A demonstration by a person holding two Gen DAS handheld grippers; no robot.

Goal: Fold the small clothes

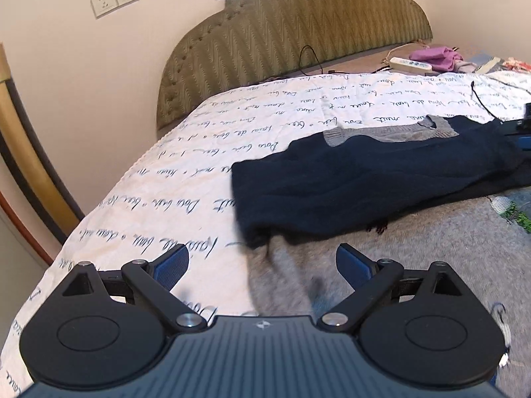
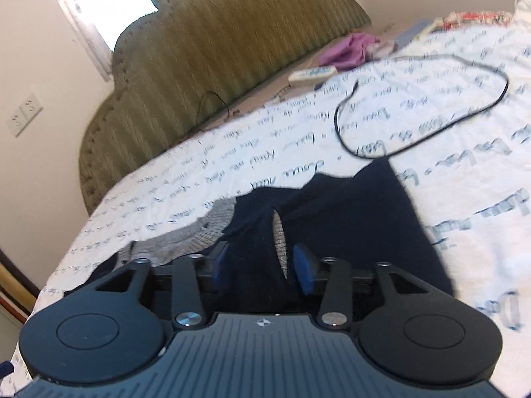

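Both jaws apart: right gripper [image 2: 262, 267] straddles blurred navy sleeve [image 2: 332, 219]; left gripper [image 1: 262, 268] empty.

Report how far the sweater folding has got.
Done: the navy sleeve lies folded across the grey sweater. In hand: nothing; the left gripper is open above the grey knit, and the right gripper stands open around navy fabric. Left: remaining folds.

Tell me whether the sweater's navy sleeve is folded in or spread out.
Folded in. The navy sleeve lies across the sweater's grey body instead of out on the bedsheet.
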